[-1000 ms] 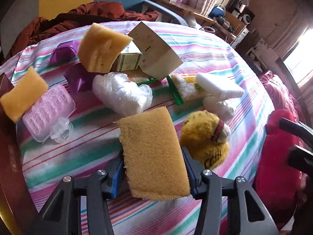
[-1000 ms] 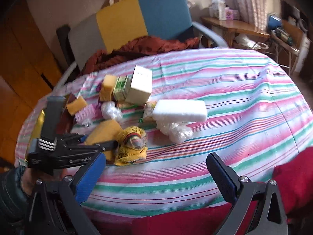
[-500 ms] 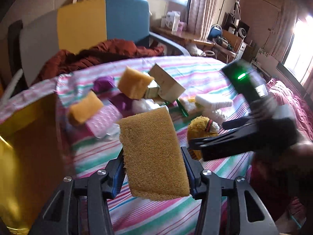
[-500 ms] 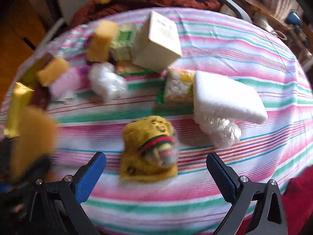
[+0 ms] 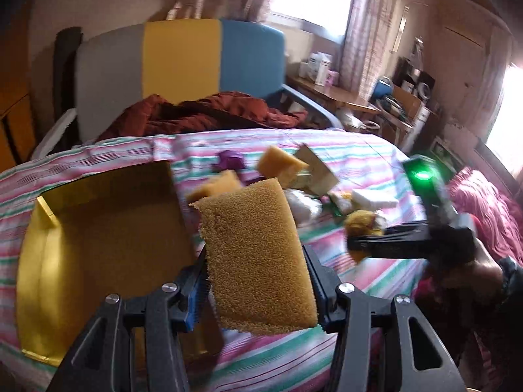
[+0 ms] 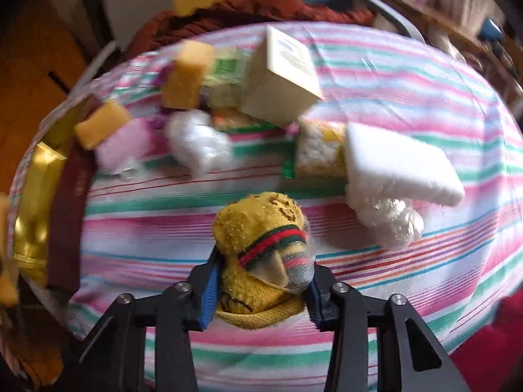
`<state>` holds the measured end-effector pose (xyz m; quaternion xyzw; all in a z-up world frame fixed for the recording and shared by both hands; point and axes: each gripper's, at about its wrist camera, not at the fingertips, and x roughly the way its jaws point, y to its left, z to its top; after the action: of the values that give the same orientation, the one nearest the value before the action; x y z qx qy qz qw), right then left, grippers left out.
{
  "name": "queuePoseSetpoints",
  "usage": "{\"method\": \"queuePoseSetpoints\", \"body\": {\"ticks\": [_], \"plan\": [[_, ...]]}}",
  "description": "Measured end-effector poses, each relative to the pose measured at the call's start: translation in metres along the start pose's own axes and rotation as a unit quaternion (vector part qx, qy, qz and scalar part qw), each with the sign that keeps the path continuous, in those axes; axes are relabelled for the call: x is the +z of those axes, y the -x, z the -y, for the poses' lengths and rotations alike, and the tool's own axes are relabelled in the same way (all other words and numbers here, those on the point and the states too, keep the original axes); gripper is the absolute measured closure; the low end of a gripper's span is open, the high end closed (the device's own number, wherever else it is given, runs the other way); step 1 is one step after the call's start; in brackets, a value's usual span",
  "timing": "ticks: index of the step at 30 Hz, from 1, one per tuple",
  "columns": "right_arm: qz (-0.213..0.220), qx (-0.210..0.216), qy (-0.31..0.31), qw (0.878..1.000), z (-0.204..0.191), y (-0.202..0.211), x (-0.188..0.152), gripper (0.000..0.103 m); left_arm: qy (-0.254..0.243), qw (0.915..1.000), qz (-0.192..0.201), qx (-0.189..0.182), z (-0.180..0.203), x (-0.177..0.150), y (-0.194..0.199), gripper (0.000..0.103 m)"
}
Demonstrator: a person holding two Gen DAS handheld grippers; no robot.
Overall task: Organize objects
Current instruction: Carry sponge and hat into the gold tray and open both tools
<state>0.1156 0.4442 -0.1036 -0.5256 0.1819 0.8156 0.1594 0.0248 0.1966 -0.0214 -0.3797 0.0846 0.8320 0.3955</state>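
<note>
1. While the left gripper holds a yellow sponge clamped upright between its jaws, the open gold box lies just to its left on the tabletop, nearer this hand.
2. Right gripper: jaws closing on a yellow knitted sock bundle, pads pressing both sides; bundle resting on the tabletop.
3. Judgement: the sponge must travel left and down into the box.
</note>
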Motion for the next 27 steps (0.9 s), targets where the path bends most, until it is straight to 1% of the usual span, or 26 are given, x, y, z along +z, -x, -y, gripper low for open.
{"method": "queuePoseSetpoints", "body": {"ticks": [2, 4, 5, 6, 9, 10, 13, 14, 15, 16, 17, 18, 19, 20, 21, 23, 24, 26, 27], "plan": [[0.016, 0.009, 0.004, 1.0, -0.008, 0.012, -0.002, 0.062, 0.014, 0.9997, 0.008, 0.016, -0.017, -0.003, 0.01, 0.05], [0.034, 0.032, 0.021, 0.999, -0.02, 0.03, 0.001, 0.062, 0.028, 0.9991, 0.01, 0.032, -0.035, -0.005, 0.014, 0.05], [0.041, 0.044, 0.03, 0.998, -0.031, 0.039, -0.002, 0.062, 0.042, 0.9979, 0.013, 0.047, -0.05, -0.007, 0.019, 0.05], [0.051, 0.057, 0.042, 0.996, -0.044, 0.046, -0.001, 0.062, 0.05, 0.9972, 0.015, 0.054, -0.057, -0.007, 0.022, 0.05], [0.079, 0.094, 0.083, 0.989, -0.088, 0.062, 0.003, 0.062, 0.077, 0.9916, 0.019, 0.103, -0.094, -0.011, 0.031, 0.049], [0.087, 0.107, 0.099, 0.986, -0.105, 0.066, 0.005, 0.06, 0.082, 0.9901, 0.02, 0.113, -0.104, -0.012, 0.032, 0.049], [0.1, 0.138, 0.13, 0.977, -0.15, 0.068, 0.013, 0.057, 0.081, 0.9872, 0.013, 0.137, -0.126, -0.014, 0.033, 0.046], [0.103, 0.149, 0.143, 0.973, -0.167, 0.066, 0.017, 0.054, 0.084, 0.9857, 0.018, 0.145, -0.134, -0.014, 0.035, 0.045], [0.105, 0.156, 0.153, 0.97, -0.183, 0.065, 0.019, 0.052, 0.084, 0.9838, 0.025, 0.157, -0.142, -0.013, 0.037, 0.037], [0.11, 0.164, 0.164, 0.967, -0.2, 0.064, 0.021, 0.041, 0.084, 0.9827, 0.026, 0.163, -0.145, -0.013, 0.038, 0.031], [0.116, 0.17, 0.169, 0.964, -0.211, 0.063, 0.022, 0.021, 0.091, 0.9807, 0.031, 0.17, -0.155, -0.012, 0.039, 0.02], [0.127, 0.174, 0.176, 0.96, -0.227, 0.062, 0.025, 0.012, 0.095, 0.9799, 0.035, 0.172, -0.157, -0.013, 0.042, 0.016], [0.139, 0.174, 0.183, 0.958, -0.24, 0.063, 0.027, 0.0, 0.099, 0.9785, 0.039, 0.176, -0.164, -0.011, 0.043, 0.016], [0.148, 0.172, 0.194, 0.954, -0.251, 0.062, 0.029, 0.0, 0.105, 0.9767, 0.039, 0.183, -0.171, -0.01, 0.044, 0.016], [0.148, 0.17, 0.201, 0.953, -0.26, 0.061, 0.031, 0.0, 0.108, 0.9755, 0.041, 0.187, -0.176, -0.008, 0.047, 0.016], [0.147, 0.169, 0.216, 0.951, -0.275, 0.059, 0.034, 0.0, 0.11, 0.9731, 0.054, 0.195, -0.179, -0.009, 0.056, 0.016], [0.154, 0.165, 0.227, 0.947, -0.281, 0.06, 0.031, 0.0, 0.108, 0.9721, 0.059, 0.2, -0.179, -0.009, 0.061, 0.016], [0.167, 0.148, 0.241, 0.945, -0.286, 0.065, 0.026, 0.0, 0.103, 0.9678, 0.066, 0.22, -0.179, -0.009, 0.069, 0.016], [0.18, 0.13, 0.247, 0.943, -0.288, 0.067, 0.022, 0.0, 0.102, 0.9659, 0.067, 0.228, -0.178, -0.008, 0.072, 0.016]]}}
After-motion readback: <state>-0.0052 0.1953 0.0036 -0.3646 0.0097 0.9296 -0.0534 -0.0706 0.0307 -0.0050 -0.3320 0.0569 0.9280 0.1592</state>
